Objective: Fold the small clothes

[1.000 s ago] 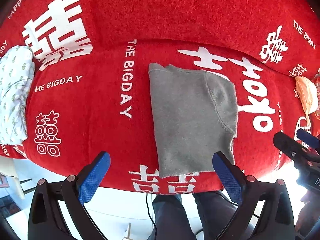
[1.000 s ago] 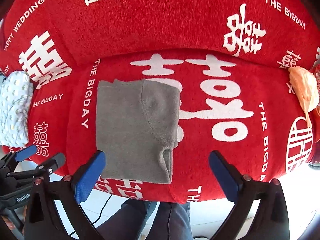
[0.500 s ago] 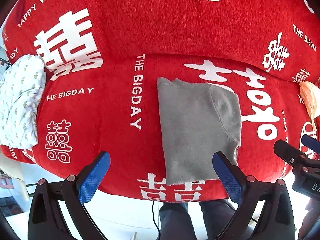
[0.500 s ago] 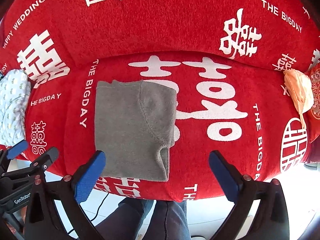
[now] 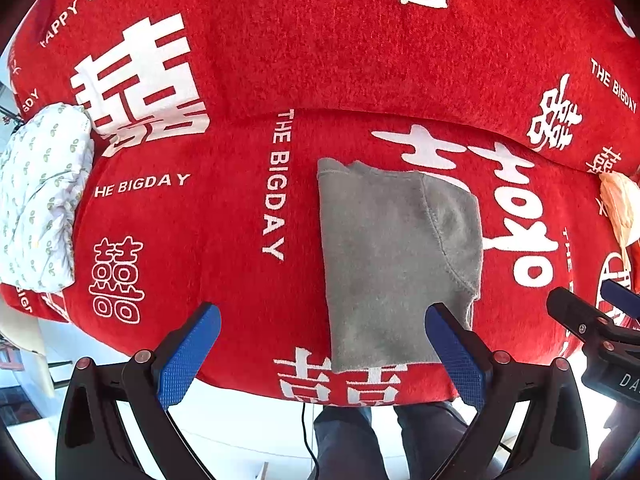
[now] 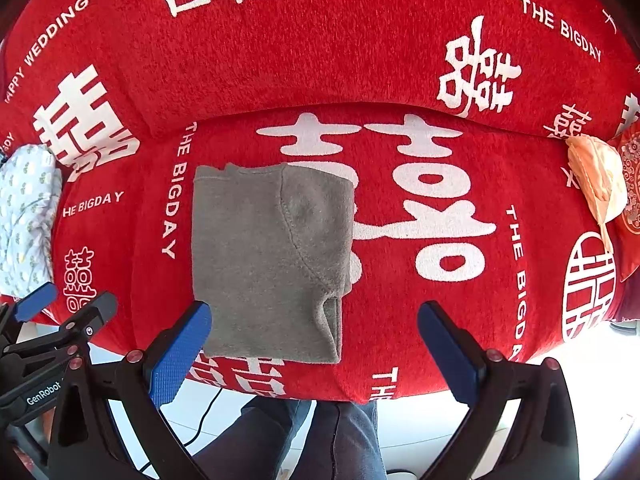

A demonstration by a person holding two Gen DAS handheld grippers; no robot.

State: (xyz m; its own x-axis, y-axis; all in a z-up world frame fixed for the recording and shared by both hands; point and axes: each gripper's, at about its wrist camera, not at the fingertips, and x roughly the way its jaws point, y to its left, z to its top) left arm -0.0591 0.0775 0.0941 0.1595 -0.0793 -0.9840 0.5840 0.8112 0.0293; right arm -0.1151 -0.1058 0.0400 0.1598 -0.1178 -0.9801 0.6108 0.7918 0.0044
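A grey garment (image 5: 396, 256) lies folded lengthwise on the red printed sofa seat (image 5: 224, 216), its near hem at the seat's front edge; it also shows in the right wrist view (image 6: 268, 260). My left gripper (image 5: 320, 352) is open and empty, held off the seat's front edge with the garment's near left corner between its jaws. My right gripper (image 6: 316, 352) is open and empty, with the garment's near right part between its jaws. Each gripper shows at the side of the other's view.
A folded white patterned garment (image 5: 40, 200) lies at the seat's left end. An orange cloth (image 6: 596, 184) lies at the right end beside a red cushion (image 6: 632, 184). The sofa back (image 6: 320, 40) rises behind. The person's legs (image 6: 320, 440) are below the seat edge.
Both grippers have drawn back a little from the sofa and stayed open. The grey garment has not moved.
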